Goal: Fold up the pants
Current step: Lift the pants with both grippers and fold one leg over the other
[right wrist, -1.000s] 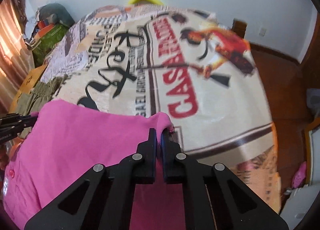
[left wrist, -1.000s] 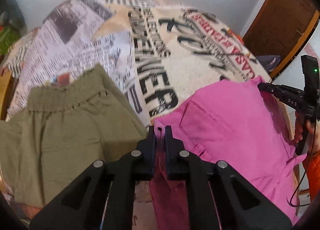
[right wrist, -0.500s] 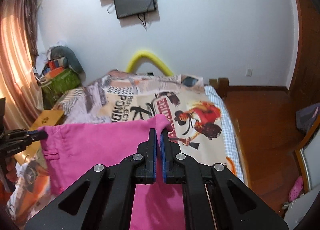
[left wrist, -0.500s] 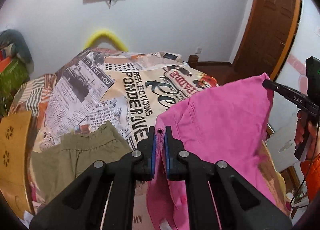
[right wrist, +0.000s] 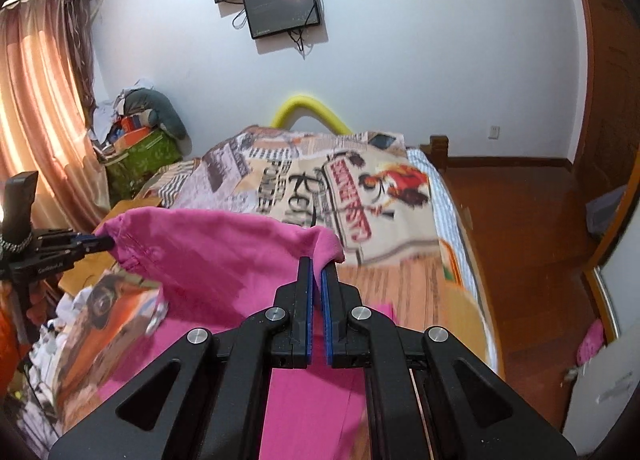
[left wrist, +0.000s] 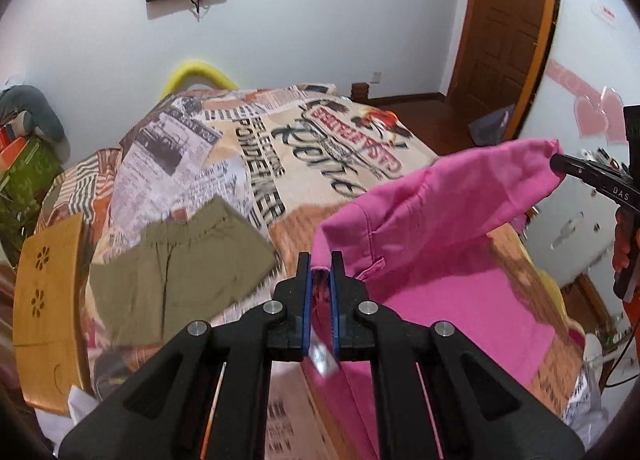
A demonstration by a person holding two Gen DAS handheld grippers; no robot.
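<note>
Pink pants (left wrist: 440, 219) held aloft over the bed (left wrist: 280, 163).
Left gripper (left wrist: 320, 260) and right gripper (right wrist: 318, 266) each clamp a top corner; fabric hangs between; olive shorts (left wrist: 180, 260) lie on bed.

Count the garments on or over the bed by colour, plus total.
Pink: 1, the bright pink cotton pants, held up by the left gripper and right gripper.
Olive: 1, the olive-green elastic-waist shorts, lying flat on the newspaper-print bedspread.
Total: 2.
</note>
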